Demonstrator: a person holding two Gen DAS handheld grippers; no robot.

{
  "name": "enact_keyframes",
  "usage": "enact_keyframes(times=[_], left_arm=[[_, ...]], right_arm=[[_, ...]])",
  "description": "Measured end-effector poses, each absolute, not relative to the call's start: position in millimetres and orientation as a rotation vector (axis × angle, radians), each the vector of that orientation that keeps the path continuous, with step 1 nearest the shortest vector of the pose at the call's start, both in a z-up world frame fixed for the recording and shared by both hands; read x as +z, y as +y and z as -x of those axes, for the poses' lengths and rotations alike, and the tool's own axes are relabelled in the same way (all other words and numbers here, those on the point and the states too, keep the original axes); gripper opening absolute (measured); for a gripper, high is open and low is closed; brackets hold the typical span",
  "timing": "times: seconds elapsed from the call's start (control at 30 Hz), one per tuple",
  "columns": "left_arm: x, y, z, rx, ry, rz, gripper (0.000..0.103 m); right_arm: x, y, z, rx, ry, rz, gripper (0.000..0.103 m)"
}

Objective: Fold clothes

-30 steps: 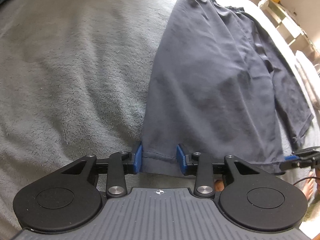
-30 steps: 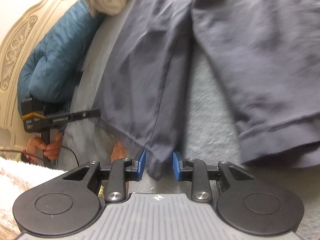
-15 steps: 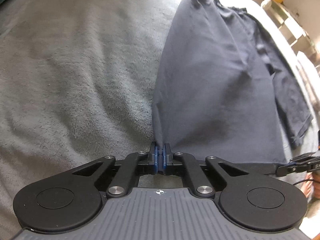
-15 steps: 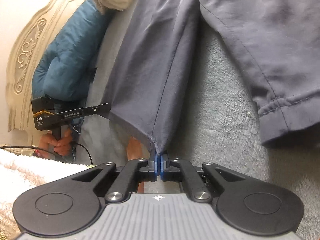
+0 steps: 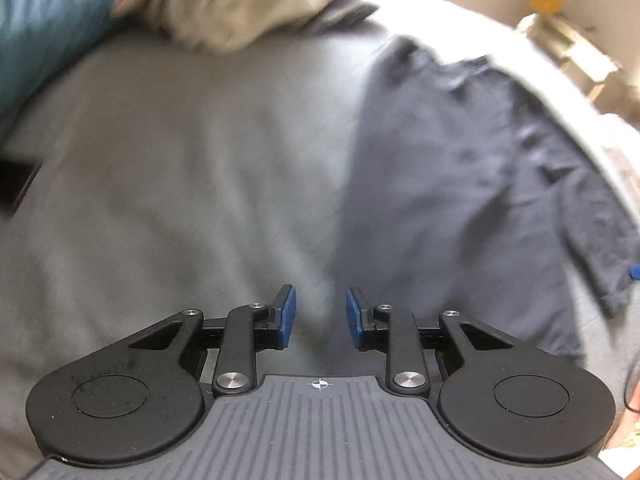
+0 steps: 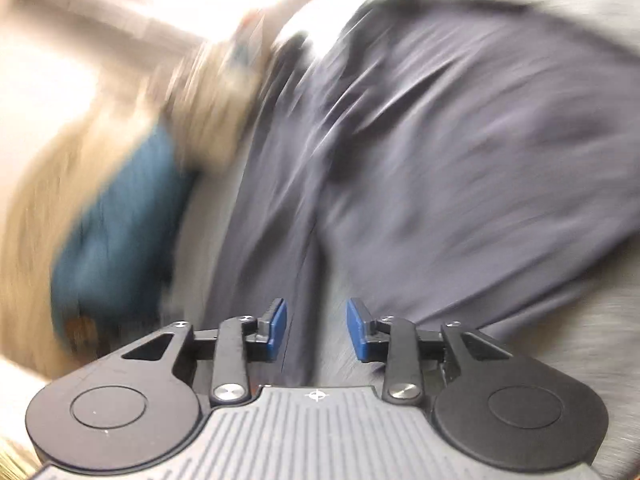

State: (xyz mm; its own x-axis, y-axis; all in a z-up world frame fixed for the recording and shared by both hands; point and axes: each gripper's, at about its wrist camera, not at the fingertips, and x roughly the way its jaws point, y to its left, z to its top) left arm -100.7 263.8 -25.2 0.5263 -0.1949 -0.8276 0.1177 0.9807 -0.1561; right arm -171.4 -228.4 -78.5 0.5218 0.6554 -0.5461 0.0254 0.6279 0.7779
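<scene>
Left claw [image 5: 318, 317]: blue pads spread apart, gripping nothing. Directly ahead of it lies bare grey blanket [image 5: 180, 184], open room forward and to its left. One dark grey garment [image 5: 452, 208] lies flat on the blanket just ahead and to the right of this claw, its near edge running close past the right pad; whether it touches cannot be told through blur. A small blue object [image 5: 633, 271] shows at the garment's far right edge. Beyond, one beige bundle [image 5: 240, 12] and one teal cushion [image 5: 48, 28] sit at the blanket's far side.

Right claw [image 6: 316, 330]: pads likewise spread, empty. The same garment [image 6: 440, 160] fills the view ahead, a fold lying between and beyond the pads. Teal cushion [image 6: 120, 216] stands left, heavily blurred.
</scene>
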Motion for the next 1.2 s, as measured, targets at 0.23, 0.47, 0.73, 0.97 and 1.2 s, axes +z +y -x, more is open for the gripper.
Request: enact_keyframes(times=[0.23,0.47,0.73,0.97,1.2], left_arm=[[-49,131,70,-0.738,1.139,0.262,0.027],[-82,20,51,-0.954,1.337,0.239,0.027],[-96,-11,73,-0.967,1.317,0.093,0.027],[-95,-16,86,-0.973,1.252,0.005,0.027],[-101,-23,85,-0.962,1.253,0.003,0.027]], right_arm=[[-104,-340,215,-0.085,0.790,-1.177,0.044],[-92,-364,222,-0.178,0.752,-1.112,0.044],[-88,-346,198,-0.104,0.812,-1.074,0.038],[-105,-341,201,-0.059,0.881,-1.198,0.037],[-121,-329,201,-0.019,0.949,-1.289,0.038]])
